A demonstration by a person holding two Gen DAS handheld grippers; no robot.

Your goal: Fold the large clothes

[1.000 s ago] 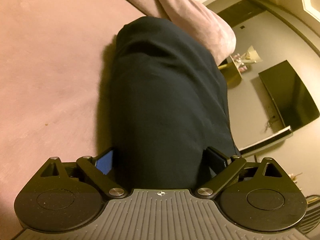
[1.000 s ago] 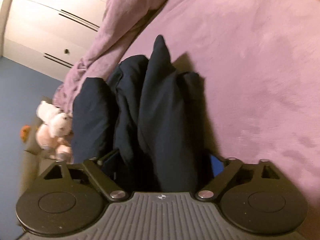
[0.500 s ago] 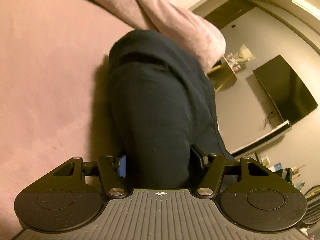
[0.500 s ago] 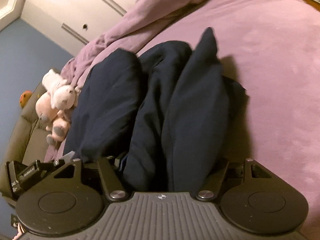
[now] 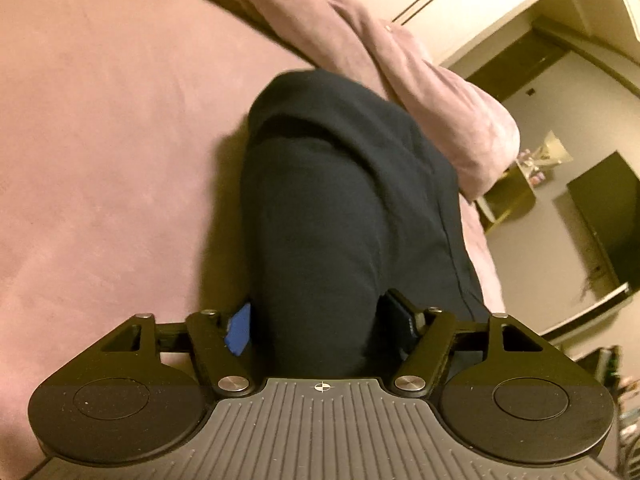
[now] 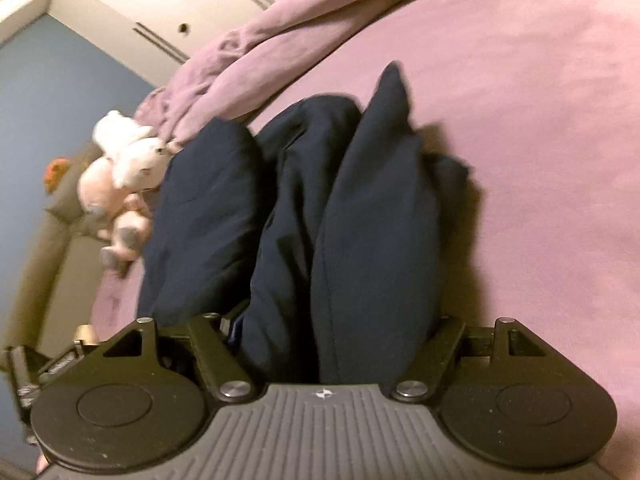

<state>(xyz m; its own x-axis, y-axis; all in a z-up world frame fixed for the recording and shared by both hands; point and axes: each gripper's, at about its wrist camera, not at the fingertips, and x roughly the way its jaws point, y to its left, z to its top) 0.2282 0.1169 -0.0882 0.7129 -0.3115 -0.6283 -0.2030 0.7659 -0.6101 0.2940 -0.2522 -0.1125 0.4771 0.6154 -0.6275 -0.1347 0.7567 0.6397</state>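
Observation:
A dark navy garment (image 5: 336,208) hangs bunched from both grippers over a pink bed (image 5: 104,152). In the left wrist view my left gripper (image 5: 320,328) is shut on a thick fold of it; blue finger pads (image 5: 239,330) show at the left side of the cloth. In the right wrist view the garment (image 6: 352,232) falls in three long folds, and my right gripper (image 6: 332,340) is shut on its near end. The lower end of the cloth rests on the bed. The left gripper body (image 6: 28,364) shows at the lower left of the right wrist view.
A rumpled pink blanket (image 5: 400,52) lies along the bed's far side, also in the right wrist view (image 6: 280,40). Plush toys (image 6: 120,184) sit on a grey sofa (image 6: 52,256) beside the bed. A dark TV (image 5: 604,216) hangs on the wall, with a shelf (image 5: 512,196).
Both grippers closed tighter on the garment and lifted it. The views swung, bringing more blanket and the plush toys into sight. The folds hang longer.

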